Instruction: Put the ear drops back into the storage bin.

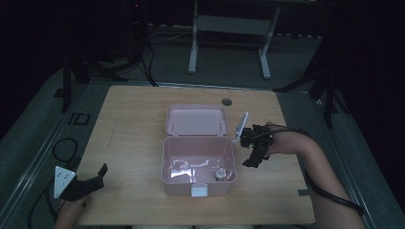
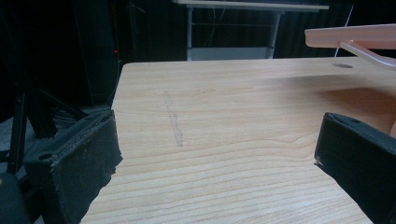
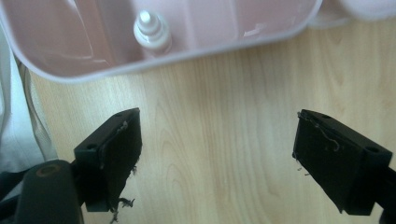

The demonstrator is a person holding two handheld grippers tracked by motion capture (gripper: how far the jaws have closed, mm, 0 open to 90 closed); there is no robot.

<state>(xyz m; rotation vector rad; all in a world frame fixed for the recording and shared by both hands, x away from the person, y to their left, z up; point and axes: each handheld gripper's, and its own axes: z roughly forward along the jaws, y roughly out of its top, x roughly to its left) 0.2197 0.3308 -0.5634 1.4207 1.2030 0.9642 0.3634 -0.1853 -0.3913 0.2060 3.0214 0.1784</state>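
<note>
Pink box (image 1: pixel 198 162) open, small bottle (image 3: pixel 150 31) inside, right gripper view

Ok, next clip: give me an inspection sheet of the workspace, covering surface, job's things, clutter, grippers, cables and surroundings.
Surface: light wooden table, faint dark scuff on its left part, round hole near the far edge.
Job's things: pink box at centre, its lid open toward the far side; small white bottle upright inside, near-right corner.
Clutter: nothing seen.
Grippers: left gripper open at the near-left edge; right gripper open, just right of the box. Both empty.
Cables: loops on the floor left of the table; one trailing along the right forearm.
Surroundings: dark room, white table frame beyond.
</note>
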